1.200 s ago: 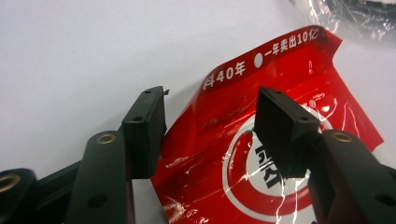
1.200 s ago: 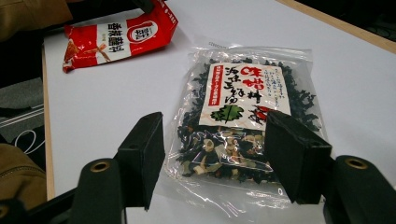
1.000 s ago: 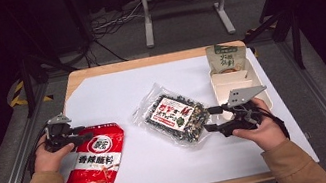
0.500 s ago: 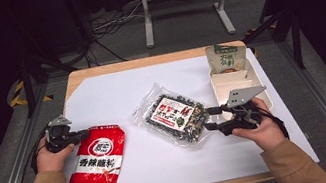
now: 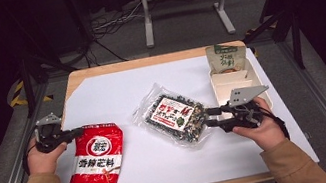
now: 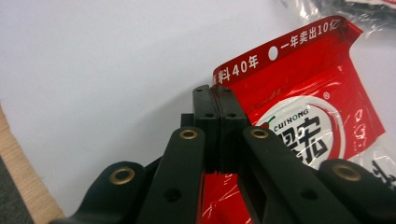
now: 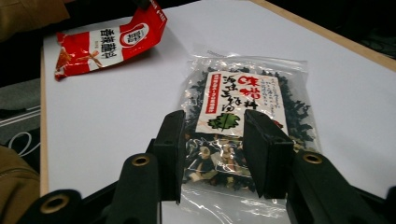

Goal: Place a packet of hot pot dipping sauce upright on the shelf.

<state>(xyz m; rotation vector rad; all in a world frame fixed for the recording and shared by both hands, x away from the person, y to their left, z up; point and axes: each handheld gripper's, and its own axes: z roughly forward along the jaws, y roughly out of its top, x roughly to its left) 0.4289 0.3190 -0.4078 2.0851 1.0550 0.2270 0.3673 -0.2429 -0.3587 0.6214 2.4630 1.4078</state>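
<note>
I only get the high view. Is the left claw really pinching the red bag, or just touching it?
Observer: Pinching. In the left gripper view the left claw is shut on the top edge of the red bag.
Operator: What about the right one? Did it grab the seaweed bag?
Observer: Not yet. The right gripper view shows the right claw open, one jaw on each side of the end of the seaweed bag.
Operator: What's on the seaweed bag's label?
Observer: Close up, a white label with red writing and a green leaf drawing.
</note>
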